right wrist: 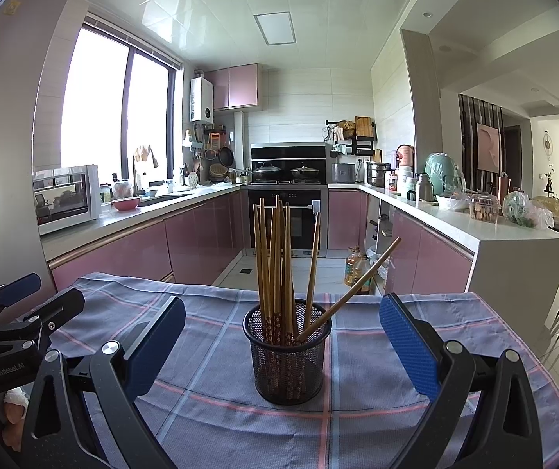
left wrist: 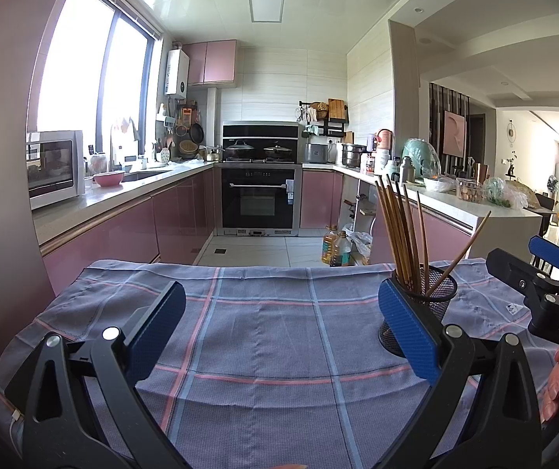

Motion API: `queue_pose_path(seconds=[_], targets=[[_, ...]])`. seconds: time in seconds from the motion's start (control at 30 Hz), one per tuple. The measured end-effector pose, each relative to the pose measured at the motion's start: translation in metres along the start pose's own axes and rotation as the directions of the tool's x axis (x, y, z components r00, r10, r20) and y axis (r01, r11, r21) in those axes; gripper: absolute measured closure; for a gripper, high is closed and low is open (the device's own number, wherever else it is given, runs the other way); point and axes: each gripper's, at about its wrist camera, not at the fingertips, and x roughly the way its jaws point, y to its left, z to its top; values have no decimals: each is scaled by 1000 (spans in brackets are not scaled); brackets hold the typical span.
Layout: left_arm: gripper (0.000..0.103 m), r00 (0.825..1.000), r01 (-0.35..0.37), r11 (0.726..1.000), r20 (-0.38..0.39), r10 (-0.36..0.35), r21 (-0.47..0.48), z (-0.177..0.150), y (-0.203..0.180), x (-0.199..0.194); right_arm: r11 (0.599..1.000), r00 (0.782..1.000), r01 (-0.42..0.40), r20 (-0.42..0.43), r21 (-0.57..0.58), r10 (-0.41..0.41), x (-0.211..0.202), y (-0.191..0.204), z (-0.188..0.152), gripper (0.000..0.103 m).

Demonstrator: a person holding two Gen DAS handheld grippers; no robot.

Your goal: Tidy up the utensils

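Both sets of jaws wide open and empty; chopsticks (right wrist: 279,269) all stand in the mesh holder (right wrist: 287,355) centred ahead of the right gripper (right wrist: 282,338), looks basically sorted, left gripper (left wrist: 281,330) idle over the bench cloth (left wrist: 260,332)

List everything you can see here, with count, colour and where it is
Chopsticks: several, exact count unclear, brown wood, standing in the cup, one leaning right.
Mesh cup: one, black, on the cloth, centred before the right gripper.
Cloth: one, blue-grey with pink and blue checks, covering the table.
Microwave: one, white, left counter.
Oven: one, black, far wall.
Oil bottles: two, yellow, on the floor.
Left gripper: open, empty.
Right gripper: open, empty.
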Motion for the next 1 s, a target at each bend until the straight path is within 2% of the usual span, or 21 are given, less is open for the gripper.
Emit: queue_pose_path(seconds=[0.5,0.63,0.8,0.9,1.0], targets=[[6,1000,-2,1000,2,2,0,0,-1,0,1000,1000,-2,0,2,2,1,-2,0,7],[6,1000,-28,1000,13,28,13,1,-2,-1,1000,1000,-3,-2,2,3,1,-2,0,7],[6,1000,-22,1000,-12,22,16,0,0,3,1000,1000,-4,-14,-3,4,2,-7,-2,7],[6,998,-10,1000,-55,10,-2,-2,6,12,1000,998,1,-60,16,0,10,-23,-8,7],[6,994,-15,1000,-104,13,-16,-7,14,24,998,986,60,-159,26,-55,29,-52,-22,7]])
